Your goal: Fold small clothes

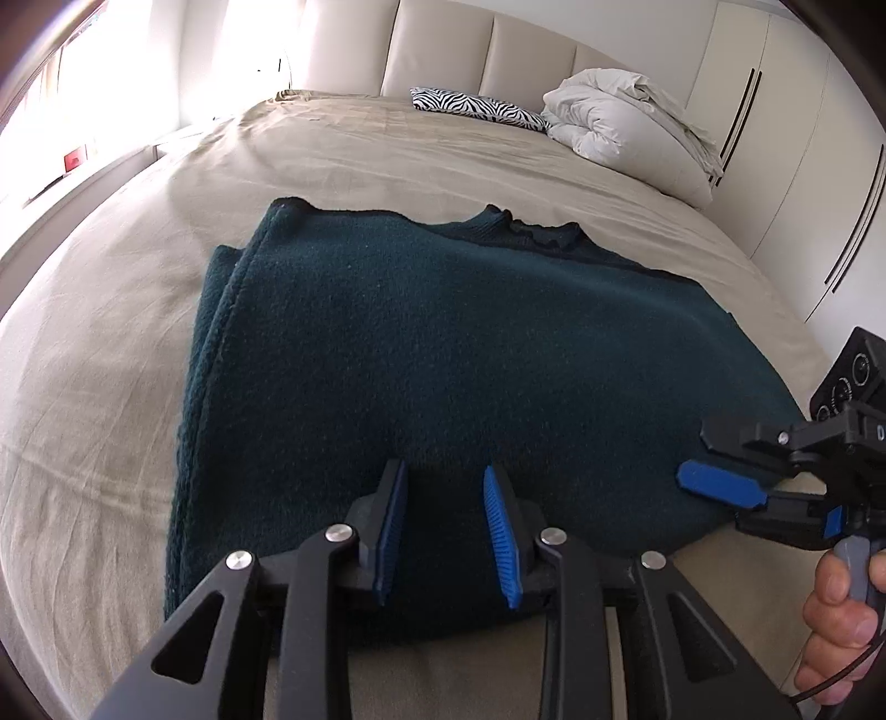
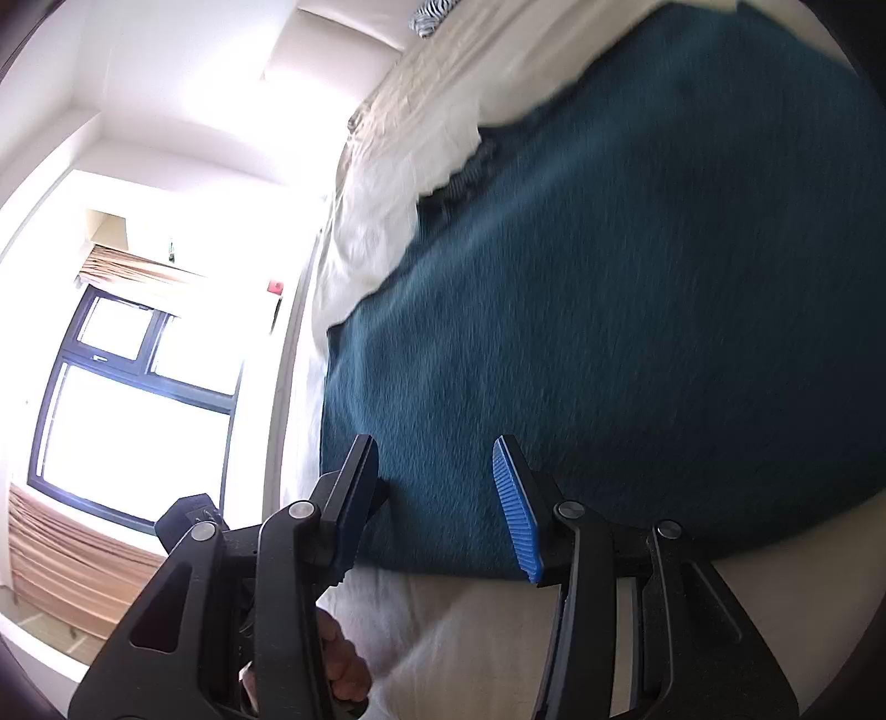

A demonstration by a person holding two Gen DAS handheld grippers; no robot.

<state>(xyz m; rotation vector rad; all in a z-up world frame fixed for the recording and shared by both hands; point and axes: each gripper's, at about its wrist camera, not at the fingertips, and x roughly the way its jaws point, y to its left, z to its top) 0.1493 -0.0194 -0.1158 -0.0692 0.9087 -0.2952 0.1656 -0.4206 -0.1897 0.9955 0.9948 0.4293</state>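
A dark teal knit sweater (image 1: 432, 343) lies flat on the beige bed sheet (image 1: 99, 343), sides folded in, collar at the far end. It fills most of the right wrist view (image 2: 637, 277), blurred. My left gripper (image 1: 443, 498) is open, its blue pads over the sweater's near hem. My right gripper (image 2: 437, 487) is open over the hem's other end, and it shows at the right of the left wrist view (image 1: 720, 487), turned on its side by the sweater's right corner.
A white folded duvet (image 1: 626, 127) and a zebra-print pillow (image 1: 476, 105) lie at the head of the bed by the padded headboard (image 1: 443, 44). Wardrobe doors (image 1: 803, 166) stand to the right. A bright window (image 2: 138, 387) is to the left.
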